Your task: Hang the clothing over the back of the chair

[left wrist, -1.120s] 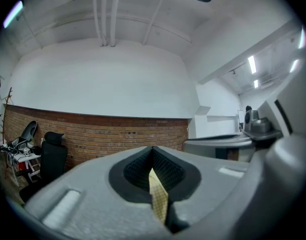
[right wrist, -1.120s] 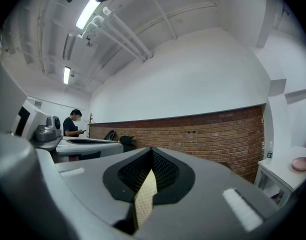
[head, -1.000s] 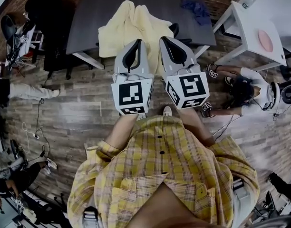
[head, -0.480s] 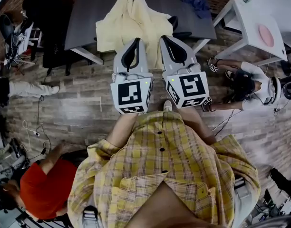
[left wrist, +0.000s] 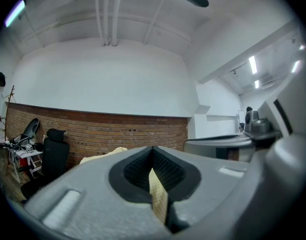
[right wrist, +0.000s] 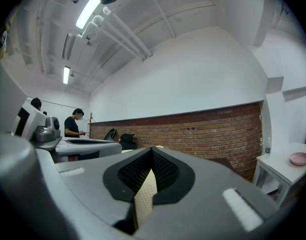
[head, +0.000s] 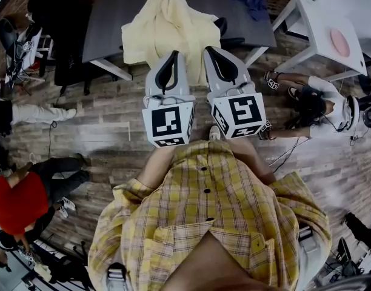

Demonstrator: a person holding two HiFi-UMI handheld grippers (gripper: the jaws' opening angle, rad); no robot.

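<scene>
Both left tongs [head: 174, 53] and right tongs [head: 207, 50] sit closed near yellow clothing [head: 167, 26].

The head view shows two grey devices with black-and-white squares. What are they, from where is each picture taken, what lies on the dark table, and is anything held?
They are hand tools. A person in a yellow checked shirt holds the left gripper and the right gripper, one in each hand. The head view comes from a camera on the person's head, looking down. The other two views come from a camera riding on each gripper, looking along its jaws. On the dark table lie a pale yellow garment and, farther right, a blue cloth. Both grippers are shut and hold nothing.
</scene>
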